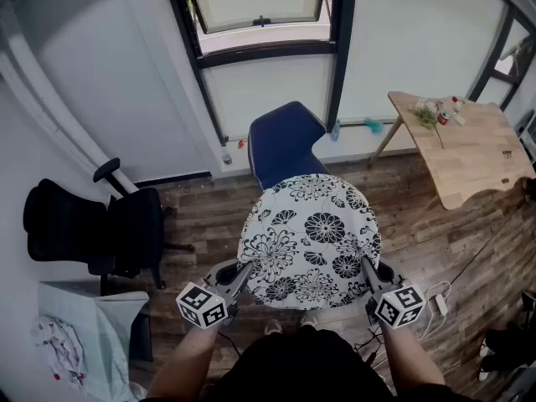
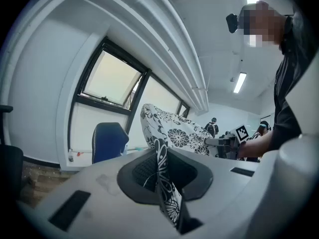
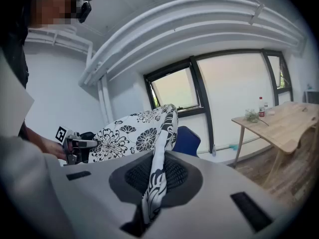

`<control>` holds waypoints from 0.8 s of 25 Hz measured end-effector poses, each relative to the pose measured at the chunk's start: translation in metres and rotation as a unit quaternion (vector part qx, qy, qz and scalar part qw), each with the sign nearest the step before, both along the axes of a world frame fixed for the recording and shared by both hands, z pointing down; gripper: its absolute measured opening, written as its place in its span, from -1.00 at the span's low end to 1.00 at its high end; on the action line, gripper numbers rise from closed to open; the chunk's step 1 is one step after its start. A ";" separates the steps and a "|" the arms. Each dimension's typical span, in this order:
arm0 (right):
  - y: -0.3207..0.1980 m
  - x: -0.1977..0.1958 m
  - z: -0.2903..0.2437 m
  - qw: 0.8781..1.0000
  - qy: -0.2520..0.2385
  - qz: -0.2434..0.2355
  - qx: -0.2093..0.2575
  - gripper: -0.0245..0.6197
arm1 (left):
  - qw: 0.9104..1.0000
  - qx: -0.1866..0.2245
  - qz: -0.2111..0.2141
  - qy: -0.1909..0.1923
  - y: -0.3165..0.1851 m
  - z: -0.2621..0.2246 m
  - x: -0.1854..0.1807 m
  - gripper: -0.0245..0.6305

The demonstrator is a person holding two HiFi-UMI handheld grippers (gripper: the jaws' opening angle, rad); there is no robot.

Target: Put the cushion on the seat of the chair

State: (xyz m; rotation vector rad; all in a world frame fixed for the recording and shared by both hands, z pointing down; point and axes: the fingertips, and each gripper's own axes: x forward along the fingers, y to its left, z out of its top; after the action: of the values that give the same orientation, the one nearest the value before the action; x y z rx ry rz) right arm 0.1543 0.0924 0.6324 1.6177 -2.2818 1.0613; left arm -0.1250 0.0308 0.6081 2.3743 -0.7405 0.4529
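Both grippers, left and right, are clenched on opposite edges of the floral cushion, held above the blue chair.

A soft, matt cloth cushion, printed with black flowers on white, is being shown at centre frame. The blue chair above it is being seen as matt upholstery. The floor is being shown as worn, dull wood planks, the counter at upper right as pale, smooth wood.
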 end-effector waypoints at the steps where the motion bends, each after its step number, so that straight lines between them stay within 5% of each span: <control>1: 0.000 0.000 -0.001 1.000 0.001 -0.001 0.002 -0.81 | 1.000 0.000 0.000 -0.001 0.000 0.000 0.000 -0.84; 20: -0.002 0.006 0.007 0.999 -0.025 -0.023 0.032 -0.82 | 0.999 0.020 -0.025 -0.028 0.008 0.007 0.005 -0.84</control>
State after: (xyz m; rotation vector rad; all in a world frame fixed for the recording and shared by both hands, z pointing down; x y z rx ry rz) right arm 0.1603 0.0905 0.6396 1.5698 -2.3955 1.0399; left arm -0.1202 0.0390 0.6146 2.3821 -0.8400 0.4894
